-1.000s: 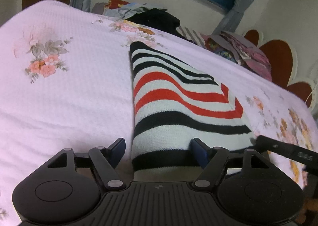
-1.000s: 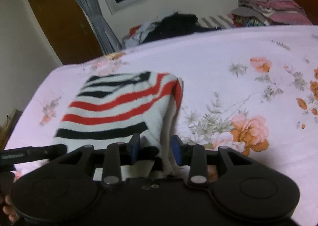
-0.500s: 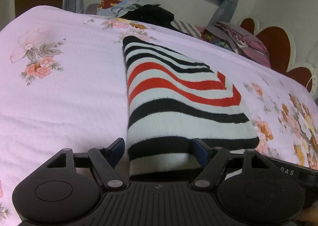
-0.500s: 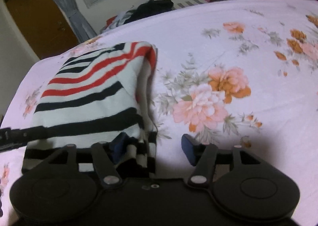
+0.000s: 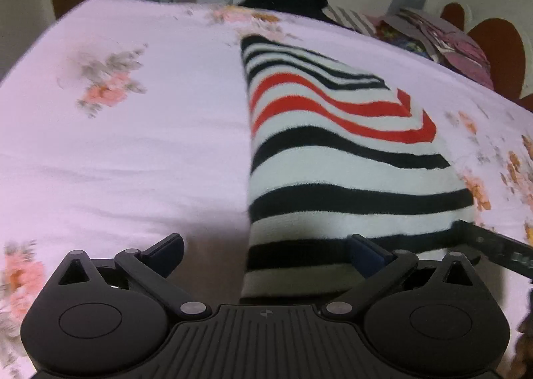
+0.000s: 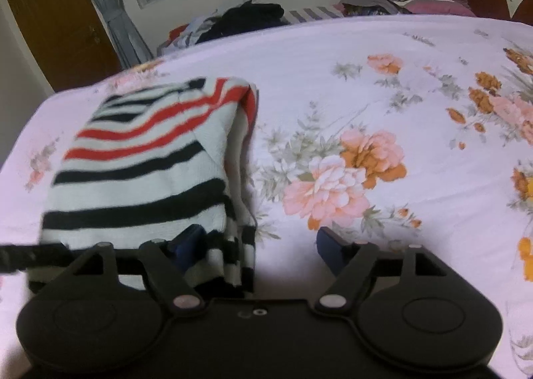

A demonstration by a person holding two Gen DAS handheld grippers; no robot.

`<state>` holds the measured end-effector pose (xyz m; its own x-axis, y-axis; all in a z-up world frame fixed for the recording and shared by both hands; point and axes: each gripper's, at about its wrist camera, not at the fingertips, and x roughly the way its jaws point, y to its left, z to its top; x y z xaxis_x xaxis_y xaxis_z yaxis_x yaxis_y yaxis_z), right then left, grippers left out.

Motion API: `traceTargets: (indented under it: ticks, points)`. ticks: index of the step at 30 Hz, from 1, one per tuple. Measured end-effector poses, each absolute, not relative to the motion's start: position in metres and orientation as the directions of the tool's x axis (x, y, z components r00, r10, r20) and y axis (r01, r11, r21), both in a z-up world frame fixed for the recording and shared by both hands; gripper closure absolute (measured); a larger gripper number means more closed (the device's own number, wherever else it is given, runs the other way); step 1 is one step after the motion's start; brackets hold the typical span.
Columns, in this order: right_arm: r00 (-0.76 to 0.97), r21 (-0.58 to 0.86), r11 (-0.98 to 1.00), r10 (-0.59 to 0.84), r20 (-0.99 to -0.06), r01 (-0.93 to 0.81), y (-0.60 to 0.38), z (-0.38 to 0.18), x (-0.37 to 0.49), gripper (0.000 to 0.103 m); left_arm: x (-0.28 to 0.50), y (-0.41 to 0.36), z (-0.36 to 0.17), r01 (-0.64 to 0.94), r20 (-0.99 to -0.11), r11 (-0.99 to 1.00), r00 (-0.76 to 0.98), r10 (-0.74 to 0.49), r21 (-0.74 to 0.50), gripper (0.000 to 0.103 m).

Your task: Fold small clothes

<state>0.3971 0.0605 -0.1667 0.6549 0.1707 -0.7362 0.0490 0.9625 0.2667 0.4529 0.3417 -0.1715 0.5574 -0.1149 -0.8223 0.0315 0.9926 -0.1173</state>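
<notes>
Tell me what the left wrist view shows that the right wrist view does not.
Left wrist only: the striped garment's smooth left edge, with plain pink sheet beside it.

Right wrist only: the garment's layered right edge and the big flower print.

Both: the folded striped garment on the bed, the clothes pile behind, and open jaws that have just been widening.

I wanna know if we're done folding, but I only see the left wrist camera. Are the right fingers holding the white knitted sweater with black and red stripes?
Observer: No. The fingers of the right gripper have just been opening; the corner of the sweater lies between them, unpinched.
Operator: What's next to it there?
Observer: A big pink-and-orange flower printed on the bedsheet.
Operator: Is its side tidy?
Observer: Its right edge shows stacked folded layers.
</notes>
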Motion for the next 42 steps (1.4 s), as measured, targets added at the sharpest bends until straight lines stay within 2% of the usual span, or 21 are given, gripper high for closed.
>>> traceTargets:
  ticks: [5,14,21,28,35,42]
  points:
    - [0.675,0.298,0.954,0.231,-0.700,-0.017,0.056,-0.139,0.361,0.024,0.417,0.335,-0.141,0.034,-0.788,0.997,0.611,-0.079,-0.074,0.000]
    - [0.718,0.295,0.943,0.311,-0.623,-0.153,0.036,-0.081,0.257,0.015,0.302,0.316,-0.071,-0.010,-0.661,0.999,0.750,-0.016,-0.035,0.000]
    - [0.789,0.179,0.972,0.227,-0.570,-0.151,0.023,-0.036,0.171,0.000,0.207,0.308,-0.041,-0.043,-0.626,0.998,0.779,0.008,-0.040,0.000]
    - [0.827,0.187,0.980,0.165,-0.538,-0.074,0.014,0.005,0.112,0.000,0.140,0.308,-0.020,-0.066,-0.626,0.998,0.779,0.042,-0.015,0.000]
    - [0.876,0.183,0.977,0.183,-0.446,-0.111,0.018,0.030,0.077,0.000,0.102,0.321,-0.003,-0.106,-0.605,0.994,0.793,0.077,-0.012,0.000]
    - [0.878,0.174,0.975,0.201,-0.434,-0.137,0.029,0.034,0.066,0.000,0.087,0.331,0.006,-0.122,-0.586,0.992,0.805,0.089,-0.016,0.000]
